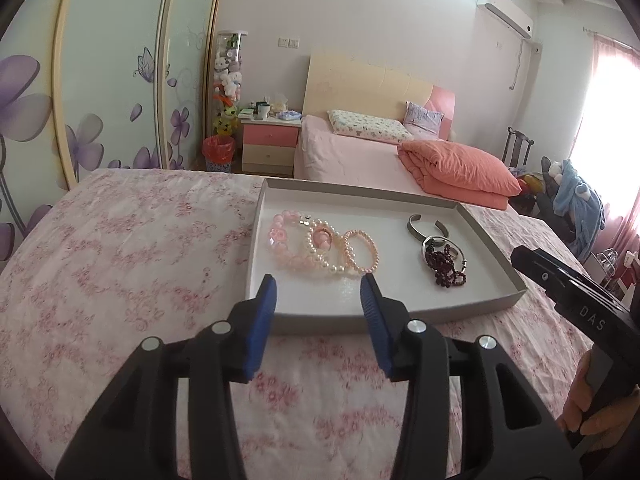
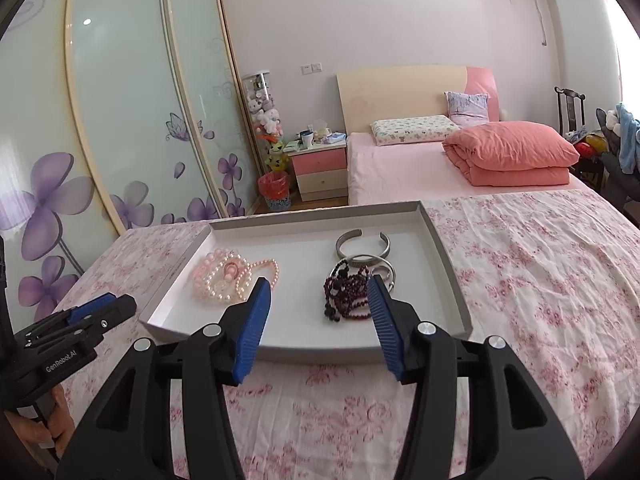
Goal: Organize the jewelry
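Observation:
A shallow white tray point(image 1: 460, 304) point(image 2: 444, 276) lies on a pink floral cloth. On its left lie pink and pearl bead bracelets point(image 1: 316, 246) point(image 2: 224, 280). On its right lie a silver cuff point(image 1: 428, 228) point(image 2: 362, 242), silver bangles point(image 2: 380, 268) and a dark red bead string point(image 1: 444, 266) point(image 2: 348, 296). My left gripper point(image 1: 318, 284) is open and empty, just in front of the tray's near edge by the pink bracelets. My right gripper point(image 2: 318, 286) is open and empty, in front of the dark beads.
The cloth-covered surface point(image 1: 120, 264) spreads around the tray. Behind stand a pink bed point(image 1: 360, 152), a nightstand point(image 1: 270, 140), a red bin point(image 1: 218, 152) and a flowered wardrobe point(image 2: 120, 120). The right gripper's body point(image 1: 580, 300) shows at the right edge.

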`<state>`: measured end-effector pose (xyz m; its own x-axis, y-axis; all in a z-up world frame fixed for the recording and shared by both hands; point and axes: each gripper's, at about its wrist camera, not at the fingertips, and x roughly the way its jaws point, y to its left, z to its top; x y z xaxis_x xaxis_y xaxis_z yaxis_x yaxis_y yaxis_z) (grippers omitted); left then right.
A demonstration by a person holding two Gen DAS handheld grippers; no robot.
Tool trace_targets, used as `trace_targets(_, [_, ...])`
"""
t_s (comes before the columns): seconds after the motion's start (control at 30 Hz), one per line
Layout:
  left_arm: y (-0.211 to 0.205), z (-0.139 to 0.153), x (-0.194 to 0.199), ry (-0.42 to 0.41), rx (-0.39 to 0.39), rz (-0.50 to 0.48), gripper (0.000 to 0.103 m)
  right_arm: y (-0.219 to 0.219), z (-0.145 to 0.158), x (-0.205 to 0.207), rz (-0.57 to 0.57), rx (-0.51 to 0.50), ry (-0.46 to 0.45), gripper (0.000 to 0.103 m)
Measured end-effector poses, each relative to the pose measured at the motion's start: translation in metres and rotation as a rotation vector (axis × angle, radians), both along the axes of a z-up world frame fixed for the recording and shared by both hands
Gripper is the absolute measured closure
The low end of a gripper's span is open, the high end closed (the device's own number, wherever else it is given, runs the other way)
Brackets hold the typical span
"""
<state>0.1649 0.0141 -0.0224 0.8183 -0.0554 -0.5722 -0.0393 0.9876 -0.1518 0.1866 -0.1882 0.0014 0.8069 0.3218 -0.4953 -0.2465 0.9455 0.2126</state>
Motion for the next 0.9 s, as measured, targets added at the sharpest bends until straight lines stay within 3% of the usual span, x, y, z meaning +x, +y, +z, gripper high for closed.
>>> trace_targets(0.2, [0.002, 0.006, -0.035, -0.037, 0.004, -0.017, 0.045, -0.005, 0.003, -0.028, -0.006, -0.013, -0.007, 0.039])
trace_targets(0.27, [0.000, 0.007, -0.044, -0.049, 0.010, -0.026, 0.037, -0.005, 0.005, -0.037, -0.007, -0.025, -0.015, 0.036])
trace_targets(0.57, [-0.002, 0.010, -0.085, -0.107, 0.032, -0.017, 0.009, -0.011, 0.012, -0.080, -0.021, -0.060, -0.085, 0.008])
trace_targets(0.67, [-0.005, 0.011, -0.097, -0.123, 0.039, -0.015, 0.004, -0.013, 0.011, -0.090, -0.022, -0.057, -0.093, 0.002])
trace_targets(0.9, [-0.011, 0.011, -0.113, -0.150, 0.071, -0.001, 0.004, -0.017, 0.006, -0.105, -0.008, -0.049, -0.093, 0.002])
